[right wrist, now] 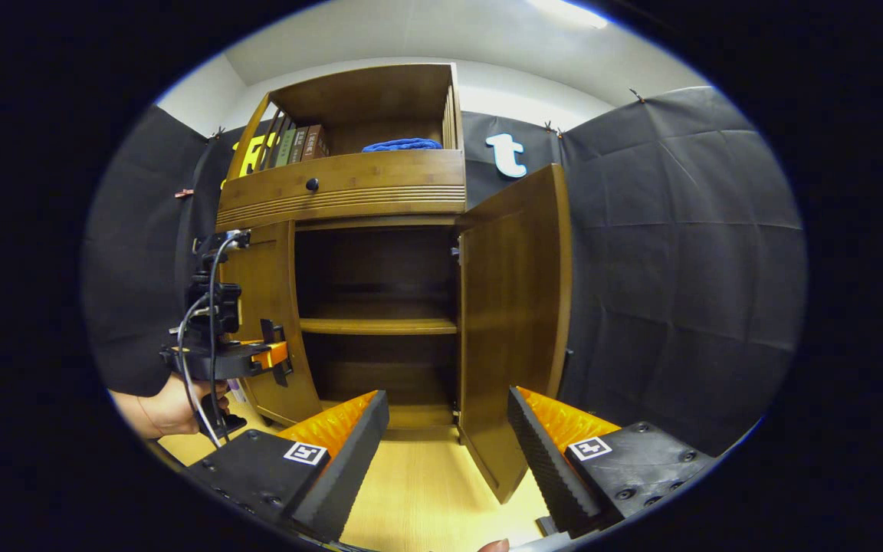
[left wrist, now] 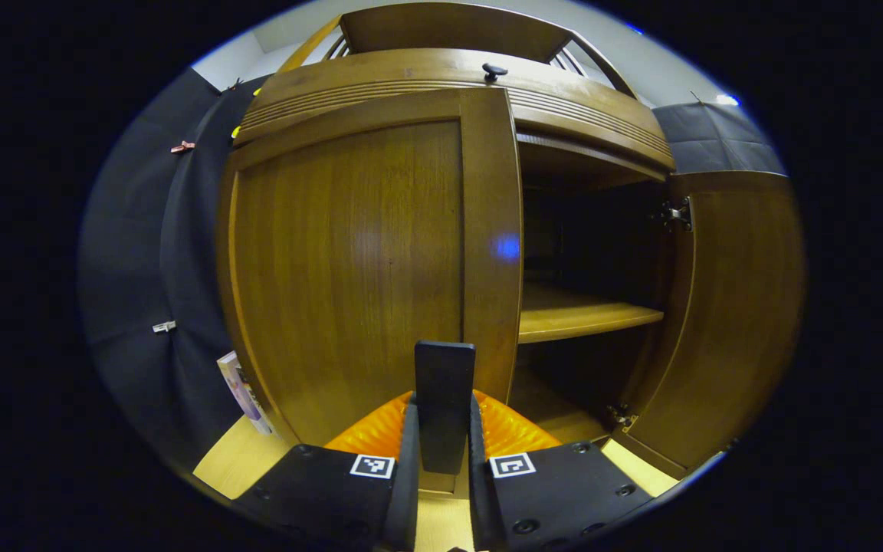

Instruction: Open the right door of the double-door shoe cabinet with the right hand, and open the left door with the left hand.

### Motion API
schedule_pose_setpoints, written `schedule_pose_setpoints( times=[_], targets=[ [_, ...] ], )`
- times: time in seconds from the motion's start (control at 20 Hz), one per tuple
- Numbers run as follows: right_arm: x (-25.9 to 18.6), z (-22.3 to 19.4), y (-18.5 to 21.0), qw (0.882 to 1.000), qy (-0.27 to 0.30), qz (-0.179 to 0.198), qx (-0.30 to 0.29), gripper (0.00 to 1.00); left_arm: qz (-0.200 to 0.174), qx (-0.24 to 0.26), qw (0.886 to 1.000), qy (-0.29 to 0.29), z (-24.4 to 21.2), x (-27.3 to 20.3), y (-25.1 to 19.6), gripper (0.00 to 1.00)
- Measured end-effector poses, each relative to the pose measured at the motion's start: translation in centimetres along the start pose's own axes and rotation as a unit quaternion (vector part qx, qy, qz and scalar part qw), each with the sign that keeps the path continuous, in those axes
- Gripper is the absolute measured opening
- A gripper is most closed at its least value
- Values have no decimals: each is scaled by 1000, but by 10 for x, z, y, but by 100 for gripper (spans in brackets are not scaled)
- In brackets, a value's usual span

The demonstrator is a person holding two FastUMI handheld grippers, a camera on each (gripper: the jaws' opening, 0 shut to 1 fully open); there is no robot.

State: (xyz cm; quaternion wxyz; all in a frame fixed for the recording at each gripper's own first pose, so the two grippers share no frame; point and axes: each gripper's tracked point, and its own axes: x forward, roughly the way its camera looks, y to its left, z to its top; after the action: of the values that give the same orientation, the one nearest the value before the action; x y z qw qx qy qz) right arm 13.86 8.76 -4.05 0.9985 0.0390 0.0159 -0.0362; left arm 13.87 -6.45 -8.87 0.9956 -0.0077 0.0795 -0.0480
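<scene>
Left door's handle [left wrist: 444, 399] between left jaws.

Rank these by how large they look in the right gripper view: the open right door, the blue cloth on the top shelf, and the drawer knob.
1. open right door, though it swings nearer the camera
2. blue cloth
3. drawer knob

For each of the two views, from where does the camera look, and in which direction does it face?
Left gripper view: rides on the left tongs, close to the cabinet, facing the left door; its fingers clamp a dark handle.
Right gripper view: rides on the right tongs, farther back, facing the whole cabinet; its fingers stand apart, and the left tongs and a hand show at the left.
Shared: the open right door, the shelf and the drawer knob.
</scene>
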Motion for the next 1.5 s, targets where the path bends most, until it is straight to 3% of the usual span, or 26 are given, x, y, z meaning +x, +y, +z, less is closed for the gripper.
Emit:
schedule_pose_setpoints(
  times=[0.55,0.95,1.5],
  targets=[
    [24,-5,44,999,4,52,1,98,21,-9,1000,1,-15,-88,47,29],
    [36,-11,70,996,9,83,6,98,53,-27,998,-2,-25,-136,98,20],
    [38,-21,97,993,18,114,-2,99,31,-51,998,-18,-27,-164,160,12]
  ],
)
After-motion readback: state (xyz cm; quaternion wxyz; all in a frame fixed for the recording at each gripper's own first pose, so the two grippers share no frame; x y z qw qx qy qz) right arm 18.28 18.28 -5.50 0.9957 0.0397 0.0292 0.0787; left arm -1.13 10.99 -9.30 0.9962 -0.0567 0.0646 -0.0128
